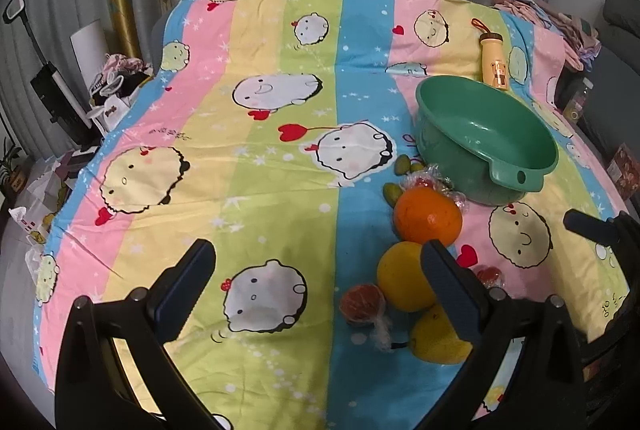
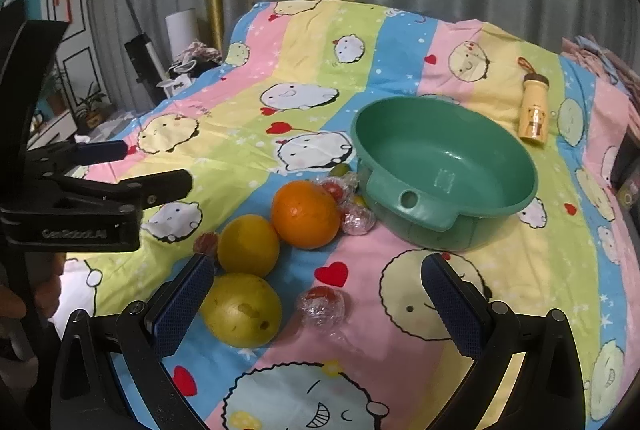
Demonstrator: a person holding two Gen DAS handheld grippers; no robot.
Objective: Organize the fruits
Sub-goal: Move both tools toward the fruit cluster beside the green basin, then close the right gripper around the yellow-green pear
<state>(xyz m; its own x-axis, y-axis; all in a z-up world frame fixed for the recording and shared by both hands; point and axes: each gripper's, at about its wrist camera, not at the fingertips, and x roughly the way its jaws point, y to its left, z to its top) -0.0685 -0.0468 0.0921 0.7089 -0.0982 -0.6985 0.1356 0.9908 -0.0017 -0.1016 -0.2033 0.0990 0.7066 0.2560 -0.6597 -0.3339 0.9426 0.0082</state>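
The green bowl (image 2: 444,166) sits empty on the cloth (image 2: 248,78) that covers the worktop, and no fruit is in it yet. It looks light, so a bump from a claw could push it away or tip it. The orange (image 2: 306,214) lies just beside the bowl, touching the yellow fruit (image 2: 248,244), with the pear (image 2: 240,314) close in front. These are round, so a poke on one side could make them roll across the cloth and knock each other. The right claw (image 2: 320,304) is wide apart and holds nothing, and its left finger is touching or nearly touching the pear. The left claw (image 1: 316,278) is wide too and holds nothing. The small wrapped fruits (image 2: 322,304) are slippery in their shiny wrap, so they could slide out of a pinch. The tiny green fruits (image 1: 394,190) by the bowl are easy to miss.
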